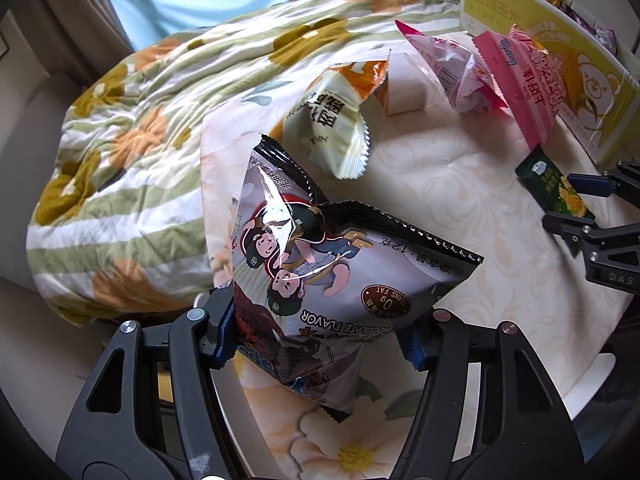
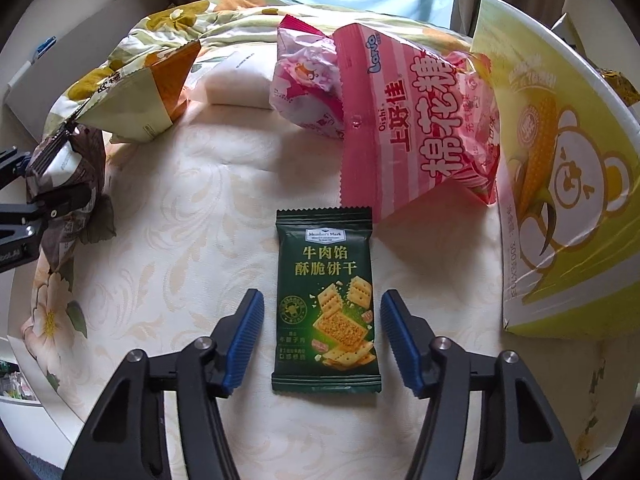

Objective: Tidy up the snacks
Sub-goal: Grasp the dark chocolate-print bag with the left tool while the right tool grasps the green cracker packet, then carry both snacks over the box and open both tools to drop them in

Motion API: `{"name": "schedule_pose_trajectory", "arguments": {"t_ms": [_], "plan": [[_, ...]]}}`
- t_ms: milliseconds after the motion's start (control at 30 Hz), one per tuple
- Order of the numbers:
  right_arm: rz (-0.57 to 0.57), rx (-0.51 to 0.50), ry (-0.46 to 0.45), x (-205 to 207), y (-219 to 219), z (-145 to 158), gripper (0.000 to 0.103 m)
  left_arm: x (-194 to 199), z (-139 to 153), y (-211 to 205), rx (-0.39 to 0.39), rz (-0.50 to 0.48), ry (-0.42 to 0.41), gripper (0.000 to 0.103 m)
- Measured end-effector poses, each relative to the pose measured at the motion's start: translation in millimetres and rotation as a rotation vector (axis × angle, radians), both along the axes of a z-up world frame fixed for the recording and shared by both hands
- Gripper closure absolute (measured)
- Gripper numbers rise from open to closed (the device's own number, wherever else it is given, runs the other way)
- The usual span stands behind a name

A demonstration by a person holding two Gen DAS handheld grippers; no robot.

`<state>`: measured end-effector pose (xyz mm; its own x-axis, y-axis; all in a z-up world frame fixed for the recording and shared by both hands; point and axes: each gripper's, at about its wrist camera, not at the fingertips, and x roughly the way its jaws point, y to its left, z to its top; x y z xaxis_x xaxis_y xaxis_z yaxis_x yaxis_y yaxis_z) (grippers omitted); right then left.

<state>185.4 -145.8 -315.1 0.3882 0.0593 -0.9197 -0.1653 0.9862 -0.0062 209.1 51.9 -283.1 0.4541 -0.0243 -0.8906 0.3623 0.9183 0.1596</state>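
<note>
Our left claw [image 1: 320, 332] is clenched on the chocolate-flavour snack bag [image 1: 320, 272]. Its blue pads pinch the bag's lower part from both sides, and the bag stands up crumpled between them, above the tabletop [image 1: 460, 184].

Our right claw [image 2: 322, 340] is released. It straddles the dark green cracker packet [image 2: 325, 300], one blue pad on each side, and in the right wrist view a thin strip of cloth shows between each pad and the packet's edge, so nothing is gripped yet.

The packet lies flat on the tabletop with its long axis running straight away from the right claw, along the line of the fingers. So the jaws face its two long edges and would close across its narrow width. We judge this the relation that matters: the right claw is already centred on the packet and far nearer than the left, which is occupied.

The pink marshmallow bag [image 2: 416, 128] lies just beyond the packet's far end, and the yellow box [image 2: 560, 168], probably the snacks' destination, stands to the right.
</note>
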Motion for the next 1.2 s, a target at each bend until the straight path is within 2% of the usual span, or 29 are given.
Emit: {"name": "schedule_pose_trajectory", "arguments": {"t_ms": [67,133,367,600,867,1067,1200], "plan": [[0.016,-0.006,-0.006,-1,2,1,0.060,-5,0,0,-0.007,0.006,0.008,0.044],[0.024,-0.007,-0.006,0,8,1,0.062,-10,1,-1,-0.019,0.013,0.020,0.044],[-0.001,0.028,-0.005,-4,10,5,0.063,-25,10,0,-0.049,0.023,0.027,0.044],[-0.029,0.087,-0.052,-18,3,40,0.063,-41,40,-2,-0.124,0.026,0.019,0.044],[-0.121,0.156,-0.197,-45,-29,124,0.063,-41,114,-47,-0.211,-0.035,-0.082,0.044],[-0.182,0.159,-0.303,-57,-75,178,0.063,-35,175,-111,-0.278,-0.088,-0.189,0.044],[-0.208,0.156,-0.347,-60,-123,202,0.063,-31,202,-165,-0.314,-0.118,-0.232,0.044]]}}
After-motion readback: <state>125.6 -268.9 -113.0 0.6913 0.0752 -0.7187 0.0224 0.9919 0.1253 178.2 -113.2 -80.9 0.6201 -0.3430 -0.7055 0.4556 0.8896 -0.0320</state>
